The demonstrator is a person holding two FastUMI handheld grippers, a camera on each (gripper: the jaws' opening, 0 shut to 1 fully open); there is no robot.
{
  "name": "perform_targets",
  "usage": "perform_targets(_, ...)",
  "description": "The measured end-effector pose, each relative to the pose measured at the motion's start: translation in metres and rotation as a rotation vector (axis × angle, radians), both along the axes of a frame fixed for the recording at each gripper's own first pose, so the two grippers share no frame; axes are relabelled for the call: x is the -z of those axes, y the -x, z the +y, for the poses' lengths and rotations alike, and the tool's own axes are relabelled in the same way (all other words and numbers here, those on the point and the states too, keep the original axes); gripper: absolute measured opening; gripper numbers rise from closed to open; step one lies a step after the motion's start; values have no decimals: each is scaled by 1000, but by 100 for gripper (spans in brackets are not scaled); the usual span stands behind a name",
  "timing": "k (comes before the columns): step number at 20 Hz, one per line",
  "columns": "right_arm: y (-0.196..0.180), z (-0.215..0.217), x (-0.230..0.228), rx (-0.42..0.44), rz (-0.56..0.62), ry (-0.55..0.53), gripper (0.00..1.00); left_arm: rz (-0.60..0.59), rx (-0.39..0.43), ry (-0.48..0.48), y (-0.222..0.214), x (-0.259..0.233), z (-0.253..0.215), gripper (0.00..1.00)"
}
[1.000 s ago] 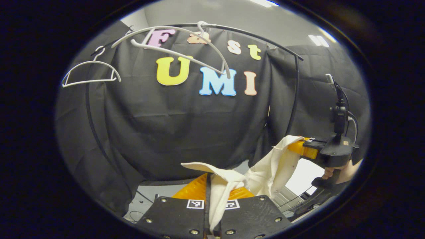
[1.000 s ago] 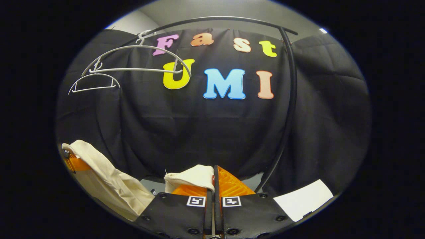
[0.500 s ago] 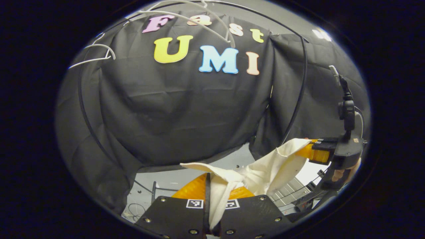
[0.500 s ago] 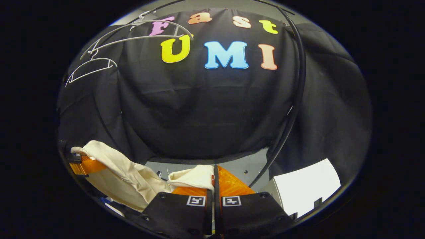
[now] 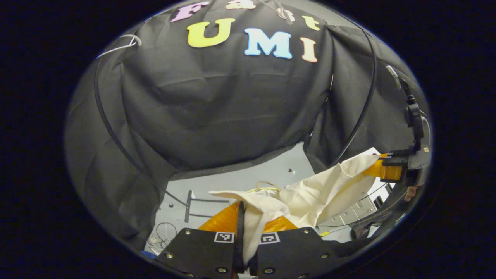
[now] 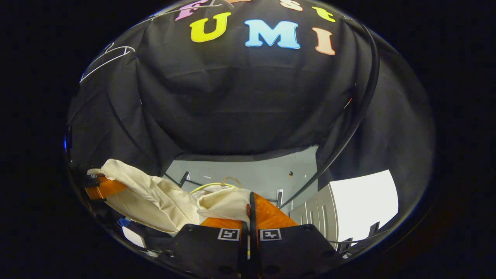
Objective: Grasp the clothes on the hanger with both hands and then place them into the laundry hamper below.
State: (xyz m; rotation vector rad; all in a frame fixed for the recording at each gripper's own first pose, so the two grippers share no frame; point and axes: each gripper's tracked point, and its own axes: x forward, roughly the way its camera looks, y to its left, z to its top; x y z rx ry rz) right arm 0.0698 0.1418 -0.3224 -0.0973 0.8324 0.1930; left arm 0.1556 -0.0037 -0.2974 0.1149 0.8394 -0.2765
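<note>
A cream garment hangs stretched between my two grippers, off the hangers. My left gripper is shut on one end of it, with cloth bunched between the orange fingers. My right gripper is shut on the other end. In the left gripper view the right gripper holds the cloth at the right, a hand below it. In the right gripper view the left gripper shows at the left under the garment. A thin yellow curved rim with a loop peeks out just behind the cloth.
An empty white hanger hangs high on the left. The rack's black pole curves down on the right. A white drawer unit stands on the grey floor at the right. Cables lie at the lower left.
Both grippers have come down with the garment. The hangers and rack top slid up toward the top edge, and the grey floor, yellow rim and white drawer unit came into view.
</note>
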Motion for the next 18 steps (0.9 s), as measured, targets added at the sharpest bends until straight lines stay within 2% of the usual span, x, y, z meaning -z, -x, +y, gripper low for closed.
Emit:
perform_targets(2,5,-3,9,9,59,-3,11,50,-25,26,3,5,2,8)
perform_targets(3,6,-4,11,12,81,-10,14,69,-42,23,5,7,7,4)
perform_targets(4,12,-2,12,13,96,-27,19,85,-52,23,8,9,11,10)
perform_targets(5,19,0,12,12,113,-43,44,88,-57,39,12,10,11,17)
perform_targets(7,24,1,10,10,136,-79,96,98,-72,56,17,11,16,59)
perform_targets(8,26,-1,6,13,150,-92,100,112,-79,52,19,10,18,79)
perform_targets(9,28,-5,3,22,155,-104,98,115,-85,42,23,11,23,100)
perform_targets(13,26,-27,-20,47,103,-130,98,94,-129,-3,34,-3,36,100)
perform_targets(14,25,-35,-26,54,88,-136,93,88,-146,-16,39,-8,39,100)
perform_targets(15,25,-45,-30,65,71,-138,98,86,-164,-31,46,-13,40,100)
perform_targets(18,21,-77,-50,72,-11,-116,98,59,-229,-84,67,-32,38,100)
